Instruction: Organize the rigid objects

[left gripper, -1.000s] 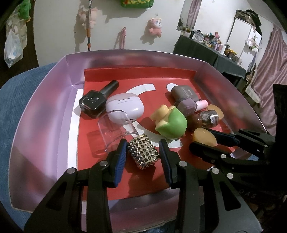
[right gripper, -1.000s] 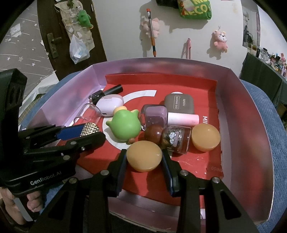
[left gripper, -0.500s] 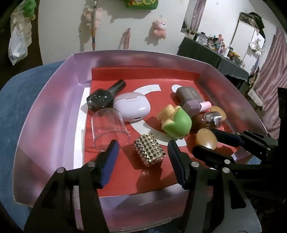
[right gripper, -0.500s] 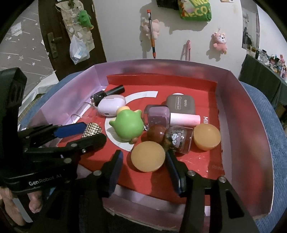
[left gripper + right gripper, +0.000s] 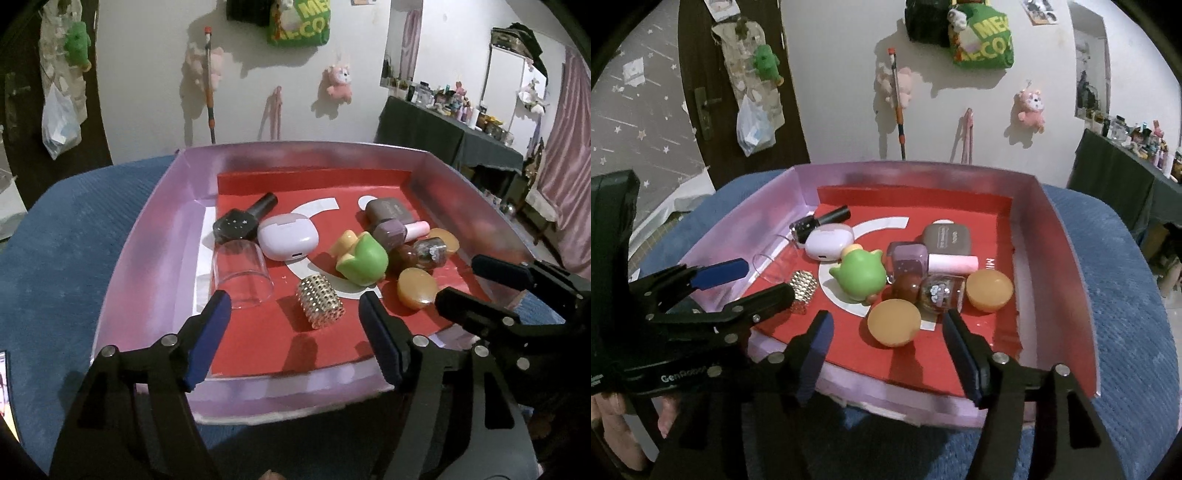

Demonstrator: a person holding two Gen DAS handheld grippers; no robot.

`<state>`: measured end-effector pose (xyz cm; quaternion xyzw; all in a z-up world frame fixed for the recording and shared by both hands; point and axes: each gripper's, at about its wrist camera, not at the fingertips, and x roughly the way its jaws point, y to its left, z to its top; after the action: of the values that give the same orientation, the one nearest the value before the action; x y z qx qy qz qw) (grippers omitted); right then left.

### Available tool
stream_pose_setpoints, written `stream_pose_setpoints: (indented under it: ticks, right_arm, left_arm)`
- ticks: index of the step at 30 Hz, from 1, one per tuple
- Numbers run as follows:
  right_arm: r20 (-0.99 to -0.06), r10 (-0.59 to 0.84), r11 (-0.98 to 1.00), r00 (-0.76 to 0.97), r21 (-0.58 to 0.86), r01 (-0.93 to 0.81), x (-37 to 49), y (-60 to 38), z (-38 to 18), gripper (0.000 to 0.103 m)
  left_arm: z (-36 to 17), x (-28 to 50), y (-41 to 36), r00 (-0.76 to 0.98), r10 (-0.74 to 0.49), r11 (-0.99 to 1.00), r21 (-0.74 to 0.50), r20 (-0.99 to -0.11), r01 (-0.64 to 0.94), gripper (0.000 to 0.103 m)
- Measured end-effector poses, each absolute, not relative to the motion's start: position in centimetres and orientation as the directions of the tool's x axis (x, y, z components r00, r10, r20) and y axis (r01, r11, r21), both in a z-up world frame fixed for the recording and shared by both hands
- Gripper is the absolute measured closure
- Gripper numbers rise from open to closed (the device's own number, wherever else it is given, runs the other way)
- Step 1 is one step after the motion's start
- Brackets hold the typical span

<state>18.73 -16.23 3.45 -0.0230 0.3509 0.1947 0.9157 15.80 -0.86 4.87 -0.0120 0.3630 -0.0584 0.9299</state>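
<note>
A pink-walled box (image 5: 155, 236) with a red floor holds the objects. In the left wrist view my left gripper (image 5: 295, 306) is open and empty, above the box's near edge, just behind a gold studded cylinder (image 5: 320, 306). In the right wrist view my right gripper (image 5: 886, 325) is open and empty, just behind an orange round lid (image 5: 894, 322). Also inside are a clear cup (image 5: 240, 273), a lilac earbud case (image 5: 288, 236), a green toy (image 5: 364, 258), a black bottle (image 5: 243, 221), a brown case (image 5: 946, 239), nail polish bottles (image 5: 912, 258) and a second orange lid (image 5: 990, 289).
The box sits on a blue cushioned surface (image 5: 66, 251). A white wall with hanging plush toys (image 5: 1030, 107) is behind it. A dark table with small items (image 5: 443, 129) stands at the right. A dark door (image 5: 713, 92) is at the left.
Both grippers opened, letting go of the gold cylinder and the orange lid, and pulled back and up from the box. Both objects now rest on the red floor.
</note>
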Motion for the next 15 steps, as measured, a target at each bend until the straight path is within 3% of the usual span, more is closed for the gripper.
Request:
stream_pose_setpoints:
  ticks: [10,15]
  right_arm:
    - [-0.608,0.282,0.948,0.742,0.057,-0.313,16.7,-16.8,3.7,0.014]
    - [-0.594,0.239,0.961,0.768,0.029,-0.276,16.0,-17.2,3.1,0.010]
  left_arm:
    - [5.2,13.7,-0.6,0.764,-0.103,0.995,-0.068,-0.637,0.077,0.015]
    - [4.7,13.2,0.0,0.768,-0.098,0.995,-0.083,-0.632,0.058,0.011]
